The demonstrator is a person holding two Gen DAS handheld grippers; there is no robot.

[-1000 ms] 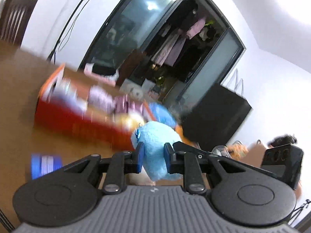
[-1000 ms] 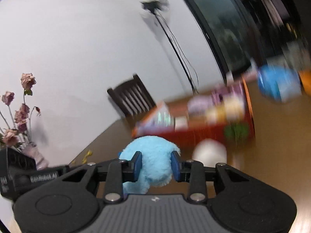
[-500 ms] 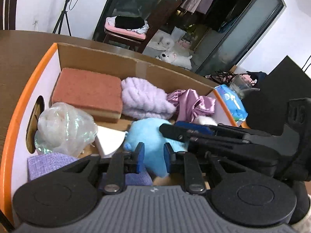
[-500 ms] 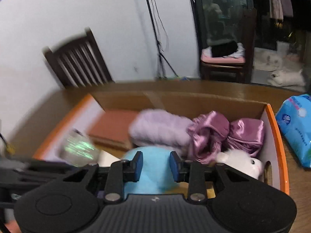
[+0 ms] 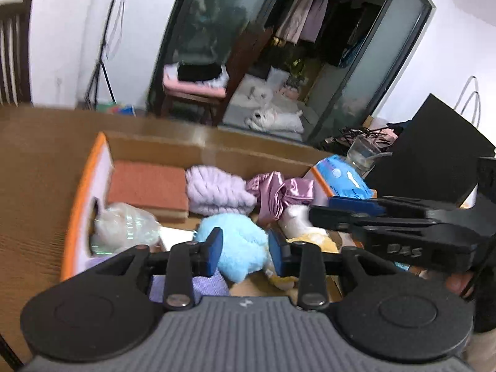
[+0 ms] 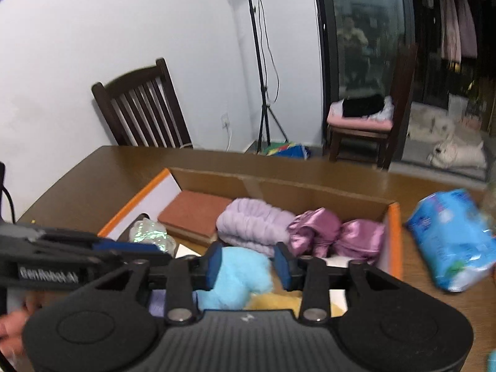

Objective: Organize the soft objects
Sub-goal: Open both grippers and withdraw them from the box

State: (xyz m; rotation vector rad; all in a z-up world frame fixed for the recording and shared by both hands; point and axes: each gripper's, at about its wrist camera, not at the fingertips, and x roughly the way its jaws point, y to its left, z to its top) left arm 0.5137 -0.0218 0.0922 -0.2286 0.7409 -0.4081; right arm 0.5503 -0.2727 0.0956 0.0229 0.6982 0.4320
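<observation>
Hovering over the near part of the cardboard box [image 6: 310, 192], both grippers bracket the same blue plush toy [image 5: 235, 248], which sits low in the box among the other soft things. The left gripper [image 5: 245, 249] has its fingers opening, and a sliver of space shows between each blue pad and the plush, so the toy looks released rather than clenched; the right gripper [image 6: 249, 266] is opening too, with its left pad still brushing the fluff and its right pad clear of it. The plush lies directly ahead of both pairs of fingers, between them, with its bulk running away from the fingers toward the far wall of the box. Beyond it lie a rust-coloured sponge [image 6: 195, 214] at far left, a lilac knitted bundle [image 6: 251, 223] in the middle and purple satin cloth [image 6: 334, 232] at far right; a crinkled clear bag [image 5: 124, 226] sits at left. A blue tissue pack [image 6: 452, 238] rests on the bench [image 6: 93, 170] outside the box, to the right. Judging by this, the drop is nearly complete, and either hand can withdraw by backing straight out toward the near side.
</observation>
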